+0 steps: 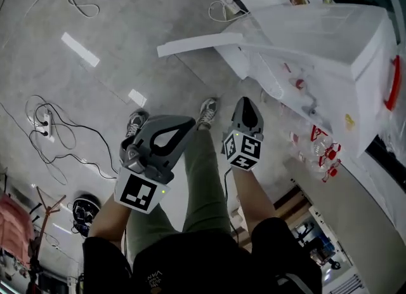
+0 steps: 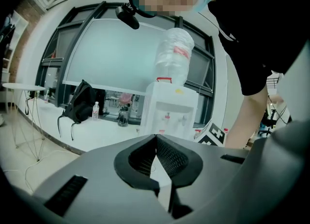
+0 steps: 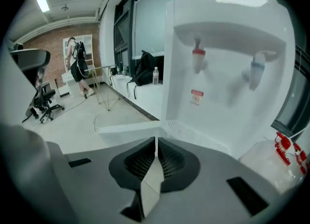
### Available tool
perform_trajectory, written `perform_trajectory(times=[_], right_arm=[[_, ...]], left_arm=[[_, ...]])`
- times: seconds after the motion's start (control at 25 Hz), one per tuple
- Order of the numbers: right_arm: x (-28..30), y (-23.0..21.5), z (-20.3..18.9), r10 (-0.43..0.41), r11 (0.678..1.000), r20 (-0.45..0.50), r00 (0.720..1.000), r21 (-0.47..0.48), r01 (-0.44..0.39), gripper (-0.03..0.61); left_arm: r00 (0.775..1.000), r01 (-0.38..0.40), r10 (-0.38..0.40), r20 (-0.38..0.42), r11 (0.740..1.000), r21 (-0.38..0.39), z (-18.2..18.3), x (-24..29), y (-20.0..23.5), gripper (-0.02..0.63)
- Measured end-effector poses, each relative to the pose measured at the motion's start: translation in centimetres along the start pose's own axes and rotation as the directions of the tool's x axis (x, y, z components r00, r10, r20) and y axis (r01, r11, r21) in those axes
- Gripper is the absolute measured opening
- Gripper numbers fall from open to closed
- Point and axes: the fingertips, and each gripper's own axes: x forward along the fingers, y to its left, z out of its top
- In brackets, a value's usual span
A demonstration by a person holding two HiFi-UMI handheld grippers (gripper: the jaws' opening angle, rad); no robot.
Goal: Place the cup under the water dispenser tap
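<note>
The white water dispenser stands at the right in the head view, and straight ahead in the right gripper view, where its red tap and blue tap hang above the drip tray. It also shows farther off in the left gripper view as the dispenser with an upturned bottle on top. No cup shows in any view. My left gripper and right gripper are held low over the person's legs. Both are shut with nothing between the jaws: left gripper, right gripper.
Cables and a power strip lie on the floor at left. A white board sticks out beside the dispenser. A bag of red-capped bottles sits by its base. A black backpack rests on a white ledge. An office chair stands farther off.
</note>
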Motion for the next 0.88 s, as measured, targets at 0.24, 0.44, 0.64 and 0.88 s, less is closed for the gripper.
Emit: perform_trajectory(times=[0.24, 0.44, 0.64, 0.88], right_arm=[[7.1, -1.7, -6.2, -0.03, 0.995, -0.058, 0.998, -0.095, 0.025, 0.046], [12.7, -3.7, -10.1, -0.05, 0.992, -0.09, 0.995, -0.117, 0.039, 0.046], [18.2, -5.4, -13.3, -0.058, 0.997, -0.125, 0.99, -0.053, 0.052, 0.046], [23.5, -5.3, -15.7, -0.038, 0.975, -0.154, 0.987, -0.223, 0.002, 0.091]], left_arm=[[1.0, -0.025, 0.025, -0.008, 0.999, -0.036, -6.1, 1.6, 1.4, 0.018], [0.999, -0.053, 0.053, -0.008, 0.997, -0.06, -10.1, 3.0, 2.4, 0.018], [0.997, -0.076, 0.076, 0.004, 0.994, -0.074, -13.3, 4.7, 3.0, 0.018], [0.996, -0.088, 0.089, 0.006, 0.991, -0.096, -17.3, 6.2, 3.5, 0.018]])
